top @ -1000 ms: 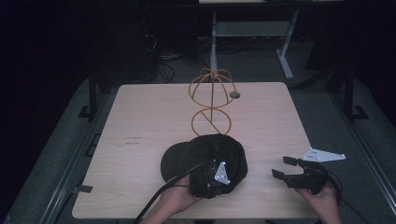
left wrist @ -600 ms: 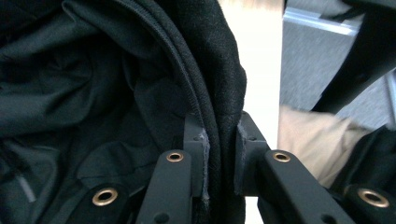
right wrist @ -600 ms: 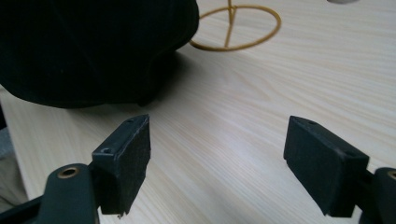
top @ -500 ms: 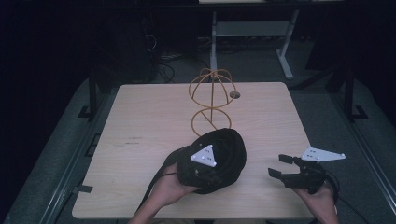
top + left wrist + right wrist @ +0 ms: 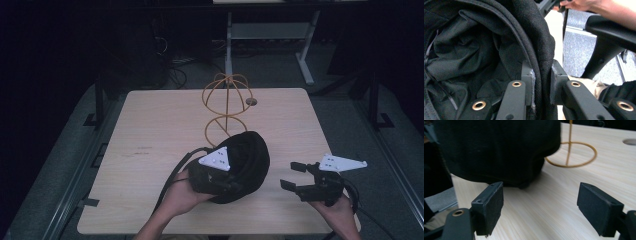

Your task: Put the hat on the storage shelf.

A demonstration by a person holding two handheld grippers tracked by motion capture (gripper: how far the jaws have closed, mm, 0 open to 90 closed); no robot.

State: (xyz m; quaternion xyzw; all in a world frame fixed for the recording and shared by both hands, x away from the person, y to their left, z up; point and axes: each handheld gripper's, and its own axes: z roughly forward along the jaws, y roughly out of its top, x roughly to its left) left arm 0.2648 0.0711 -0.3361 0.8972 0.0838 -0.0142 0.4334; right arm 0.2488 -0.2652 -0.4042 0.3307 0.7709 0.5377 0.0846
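A black fabric cap (image 5: 246,165) is lifted off the wooden table (image 5: 150,125) near its front edge. My left gripper (image 5: 220,181) is shut on the cap's rim. In the left gripper view the rim (image 5: 541,75) is pinched between the two pads, and the cap's crumpled inside (image 5: 469,50) faces the camera. My right gripper (image 5: 294,176) stands open to the right of the cap, low over the table, with nothing between its pads (image 5: 490,207). The right gripper view has the cap (image 5: 499,150) ahead and to the left. Behind the cap stands a golden wire hat stand (image 5: 226,107).
The wire stand's ring base (image 5: 571,155) rests on the table just beyond the cap. A small round hole (image 5: 251,101) lies in the tabletop near the far edge. A desk frame (image 5: 270,35) and cables stand on the floor behind the table.
My left gripper has risen with the cap, tilting it up so its grey plate now faces the camera. The right gripper has lifted slightly and stays open.
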